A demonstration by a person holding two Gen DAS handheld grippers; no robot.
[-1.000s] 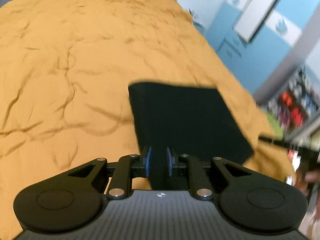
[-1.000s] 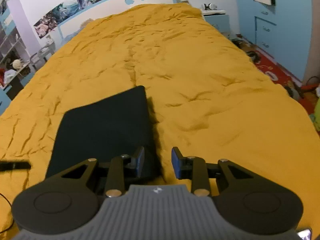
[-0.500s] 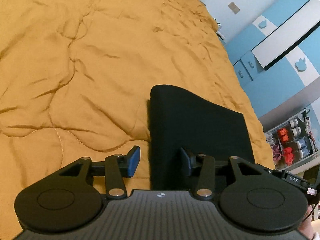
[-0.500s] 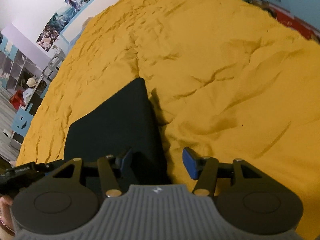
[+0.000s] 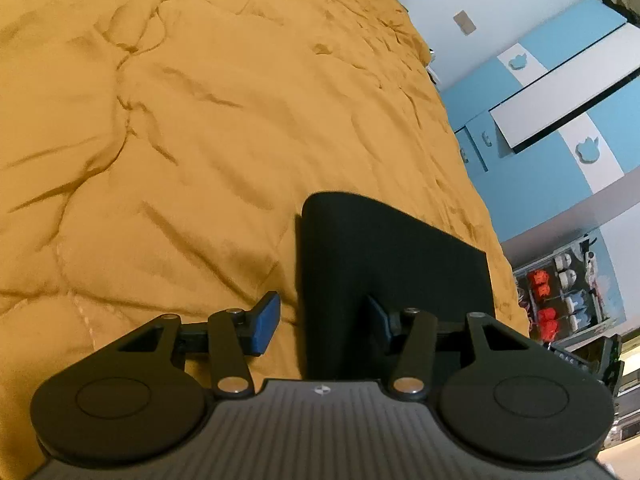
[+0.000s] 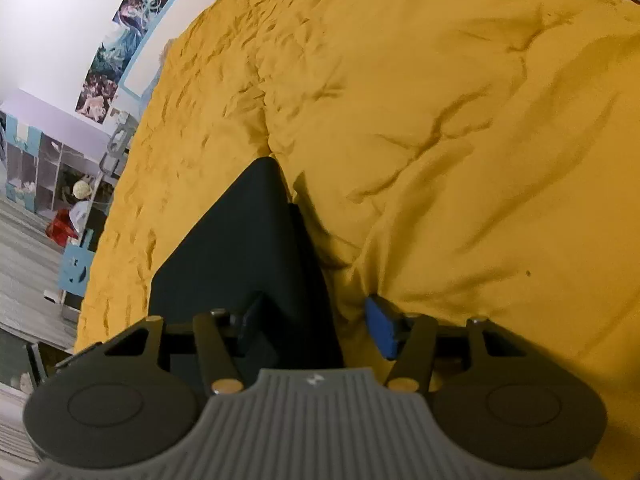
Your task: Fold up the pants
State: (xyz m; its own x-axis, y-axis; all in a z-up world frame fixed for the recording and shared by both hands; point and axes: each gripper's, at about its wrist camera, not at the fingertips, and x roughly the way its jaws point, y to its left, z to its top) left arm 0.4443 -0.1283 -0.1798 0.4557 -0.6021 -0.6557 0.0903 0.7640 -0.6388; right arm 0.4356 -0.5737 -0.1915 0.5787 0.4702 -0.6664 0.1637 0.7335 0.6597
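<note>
1. The black pants (image 5: 384, 280) lie folded into a flat rectangle on the wrinkled mustard-yellow blanket (image 5: 180, 140) that covers the bed.
2. My left tongs (image 5: 320, 320) stand apart, having just been opening. The near left edge of the pants runs between the two blue pads: one pad is over bare blanket, the other over the dark cloth. Neither pad presses on it.
3. My right tongs (image 6: 316, 324) are apart too, after a slight closing. The near right edge of the pants (image 6: 244, 248) sits between the pads, unpinched, with the right-hand pad down against the blanket (image 6: 460, 120).
4. Both tongs point downward at the near end of the pants.
5. Blue cupboards (image 5: 532, 184) stand beyond the bed on one side, posters (image 6: 120, 40) hang on the wall on the other.
</note>
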